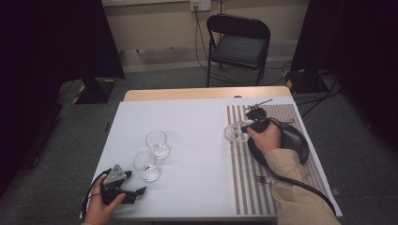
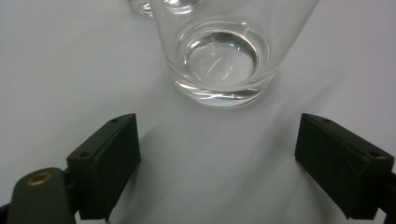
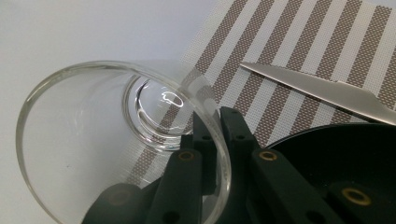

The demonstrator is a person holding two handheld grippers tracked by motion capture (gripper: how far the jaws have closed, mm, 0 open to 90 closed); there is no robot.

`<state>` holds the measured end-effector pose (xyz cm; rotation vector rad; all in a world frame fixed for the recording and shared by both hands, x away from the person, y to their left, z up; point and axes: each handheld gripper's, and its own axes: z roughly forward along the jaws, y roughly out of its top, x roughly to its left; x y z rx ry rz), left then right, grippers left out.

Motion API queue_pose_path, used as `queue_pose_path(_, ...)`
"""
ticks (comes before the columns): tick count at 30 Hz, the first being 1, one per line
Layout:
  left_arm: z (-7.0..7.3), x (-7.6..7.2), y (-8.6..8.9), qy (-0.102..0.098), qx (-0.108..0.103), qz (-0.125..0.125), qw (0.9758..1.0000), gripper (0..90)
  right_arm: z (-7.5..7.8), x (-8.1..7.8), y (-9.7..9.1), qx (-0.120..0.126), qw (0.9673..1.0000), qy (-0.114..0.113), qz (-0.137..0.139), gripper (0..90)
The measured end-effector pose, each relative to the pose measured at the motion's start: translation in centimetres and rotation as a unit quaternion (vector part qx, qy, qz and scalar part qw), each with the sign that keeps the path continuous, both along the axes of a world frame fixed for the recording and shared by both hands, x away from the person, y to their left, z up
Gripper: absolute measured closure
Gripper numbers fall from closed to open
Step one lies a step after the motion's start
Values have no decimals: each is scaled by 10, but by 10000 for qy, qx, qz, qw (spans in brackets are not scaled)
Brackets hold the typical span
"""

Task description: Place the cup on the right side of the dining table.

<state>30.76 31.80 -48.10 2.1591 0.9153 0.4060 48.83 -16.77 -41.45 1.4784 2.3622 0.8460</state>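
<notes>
Right gripper (image 3: 215, 140) clamping the rim of a clear glass (image 3: 116, 140), one jaw inside the wall and one outside, holding it tilted at the left edge of the striped placemat (image 1: 281, 117), just beside the black plate (image 1: 295, 140) at right-centre. Knife (image 3: 322, 88) lying on the stripes beyond the plate; fork (image 1: 263, 179) lying near its front. Left gripper (image 2: 217, 158) resting at the near left corner of the table (image 1: 187, 117), jaws standing wide apart and gripping nothing, facing the nearer of two upright glasses (image 2: 219, 51), the farther glass (image 1: 156, 143) sitting just behind.
</notes>
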Motion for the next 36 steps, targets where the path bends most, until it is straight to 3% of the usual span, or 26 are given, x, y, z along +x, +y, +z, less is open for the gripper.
queue_pose_path(25, 0, 0, 0, -3, 0, -2, 10000, 131, 2, -4, 3, -279, 9993, -243, -106, 851)
queue_pose_path(30, 0, 0, 0, 2, 5, 3, 10000, 132, 3, -5, 3, -234, 9992, -318, -109, 848)
queue_pose_path(36, 0, 0, 0, 6, -14, 6, 10000, 131, 7, -6, 5, -276, 9987, -410, -111, 774)
